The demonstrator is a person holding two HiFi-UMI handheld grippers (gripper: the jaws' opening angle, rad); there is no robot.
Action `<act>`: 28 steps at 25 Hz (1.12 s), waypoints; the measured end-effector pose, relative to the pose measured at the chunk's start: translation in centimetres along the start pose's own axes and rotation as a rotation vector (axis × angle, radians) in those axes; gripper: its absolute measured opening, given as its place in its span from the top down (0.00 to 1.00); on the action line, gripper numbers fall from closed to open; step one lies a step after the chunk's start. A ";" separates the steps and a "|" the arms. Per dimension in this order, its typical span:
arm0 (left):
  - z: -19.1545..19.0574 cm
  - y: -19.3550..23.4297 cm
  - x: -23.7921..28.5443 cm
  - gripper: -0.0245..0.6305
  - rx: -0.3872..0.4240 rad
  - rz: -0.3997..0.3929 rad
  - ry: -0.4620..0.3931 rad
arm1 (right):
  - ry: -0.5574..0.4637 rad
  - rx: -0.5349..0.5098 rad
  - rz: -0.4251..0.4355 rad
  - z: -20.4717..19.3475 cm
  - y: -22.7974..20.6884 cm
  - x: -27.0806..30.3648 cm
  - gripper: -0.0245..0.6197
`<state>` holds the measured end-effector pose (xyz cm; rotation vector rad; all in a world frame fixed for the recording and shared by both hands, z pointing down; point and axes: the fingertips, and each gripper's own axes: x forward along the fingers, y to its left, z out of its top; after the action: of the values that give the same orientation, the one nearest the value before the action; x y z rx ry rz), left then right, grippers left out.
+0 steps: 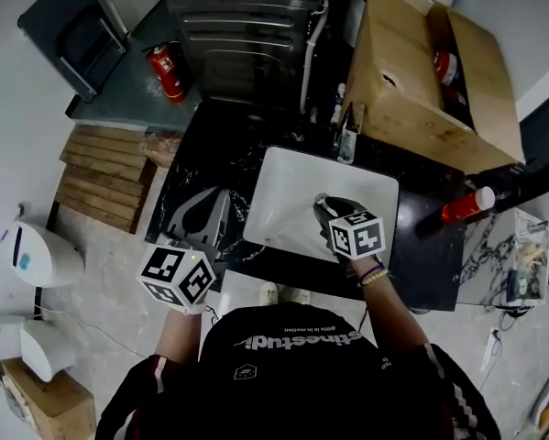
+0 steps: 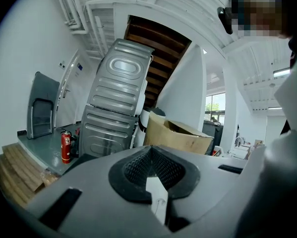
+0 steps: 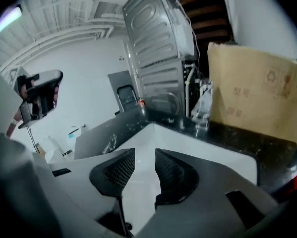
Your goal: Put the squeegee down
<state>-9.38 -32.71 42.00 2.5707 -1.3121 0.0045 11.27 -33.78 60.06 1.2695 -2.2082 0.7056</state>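
My right gripper (image 1: 323,205) hangs over the white sink (image 1: 292,186), tilted down into it. Its jaws stand open in the right gripper view (image 3: 144,165), and only the sink's white floor (image 3: 188,143) shows between the pads. My left gripper (image 1: 203,211) is held over the black countertop (image 1: 421,246) left of the sink. Its jaws (image 2: 150,157) meet in a closed V, with a white strip showing low between them that I cannot identify. I cannot make out the squeegee in any view.
A faucet (image 1: 347,140) stands at the sink's far edge. Behind it is a large open cardboard box (image 1: 421,71). A red spray can (image 1: 466,204) lies on the counter to the right. A metal appliance (image 1: 242,35) and a fire extinguisher (image 1: 167,70) stand beyond the counter, and wooden slats (image 1: 100,177) lie to the left.
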 end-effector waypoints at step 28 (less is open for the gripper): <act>9.6 -9.4 8.4 0.94 0.092 -0.284 -0.159 | -0.703 -0.099 -0.236 16.0 -0.5 -27.0 0.90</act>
<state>2.03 -36.25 31.63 2.8649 -1.0041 -0.2009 21.13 -27.46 30.99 1.8913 -2.4982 0.0413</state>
